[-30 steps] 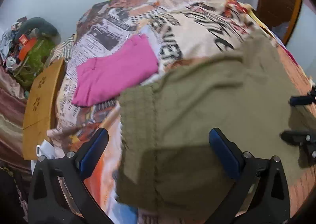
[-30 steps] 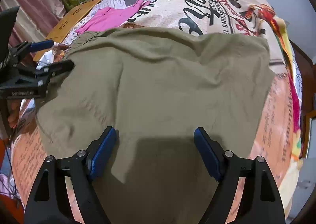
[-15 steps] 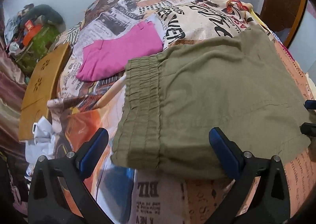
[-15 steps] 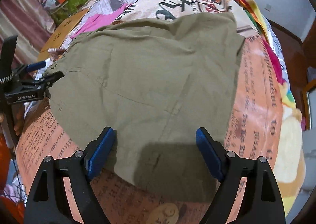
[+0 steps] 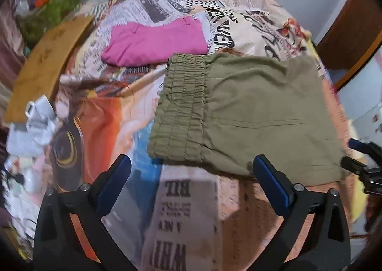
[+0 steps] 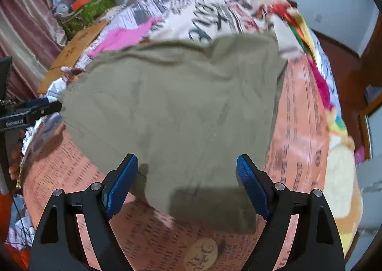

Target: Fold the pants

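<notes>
olive pants (image 5: 250, 113) were seen folded flat on the printed bedspread (image 5: 191, 211), elastic waistband at the left; pink folded cloth (image 5: 155, 44) was laid just beyond them on the far side; the left gripper (image 5: 191, 180) was held with jaws wide apart, nothing between them; the right gripper (image 6: 187, 180) was likewise spread wide over the near edge of the pants, gripping nothing.

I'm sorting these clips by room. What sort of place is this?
Most likely a bedroom: olive pants and a folded pink garment lie on a bed under a newspaper-print bedspread, with a wooden bed frame and plain wall behind.
</notes>
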Motion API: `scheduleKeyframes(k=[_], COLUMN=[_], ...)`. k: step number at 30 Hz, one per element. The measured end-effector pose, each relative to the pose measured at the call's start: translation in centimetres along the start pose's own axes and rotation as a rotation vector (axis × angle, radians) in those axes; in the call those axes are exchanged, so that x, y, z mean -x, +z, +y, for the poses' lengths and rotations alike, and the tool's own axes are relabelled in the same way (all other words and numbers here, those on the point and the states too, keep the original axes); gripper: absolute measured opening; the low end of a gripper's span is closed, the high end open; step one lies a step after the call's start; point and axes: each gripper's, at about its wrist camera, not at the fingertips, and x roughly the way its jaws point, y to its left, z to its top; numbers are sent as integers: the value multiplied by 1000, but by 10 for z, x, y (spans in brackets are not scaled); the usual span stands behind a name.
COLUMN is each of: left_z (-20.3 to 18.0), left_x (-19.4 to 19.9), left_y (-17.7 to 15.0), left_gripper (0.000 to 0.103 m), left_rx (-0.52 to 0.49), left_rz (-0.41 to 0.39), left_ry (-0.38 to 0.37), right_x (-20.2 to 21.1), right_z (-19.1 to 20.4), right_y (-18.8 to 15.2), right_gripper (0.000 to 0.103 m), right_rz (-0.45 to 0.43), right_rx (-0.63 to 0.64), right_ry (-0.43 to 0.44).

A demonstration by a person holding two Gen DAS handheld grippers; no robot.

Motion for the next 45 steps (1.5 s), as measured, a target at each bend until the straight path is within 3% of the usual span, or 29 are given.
scheduleKeyframes(k=[5, 11, 22, 25, 30, 35, 38, 45], left_z=[6, 5, 26, 26, 22, 28, 29, 19], left_x=[-1, -27, -58, -64, -63, -59, -55, -22], left_y=[-4, -8, 18, 27, 33, 33, 31, 10], left_gripper=[103, 103, 103, 101, 67, 41, 36, 34], left_rx=[109, 218, 395, 402, 371, 380, 382, 261], left_rz=[67, 191, 191, 176, 133, 84, 63, -2], left_ry=[-154, -314, -445, -434, -289, -247, -230, -144], right_x=[-3, -41, -42, -42, -41, -41, -40, -36], right_z=[13, 22, 17, 17, 18, 17, 17, 23], right_y=[12, 10, 6, 6, 4, 4, 4, 6], right_gripper=[82, 83, 84, 85, 85, 85, 85, 84], right_rz=[-50, 42, 30, 25, 22, 20, 26, 82], right_rx=[6, 26, 29, 27, 25, 23, 22, 58], right_ry=[25, 34, 75, 81, 87, 91, 89, 106])
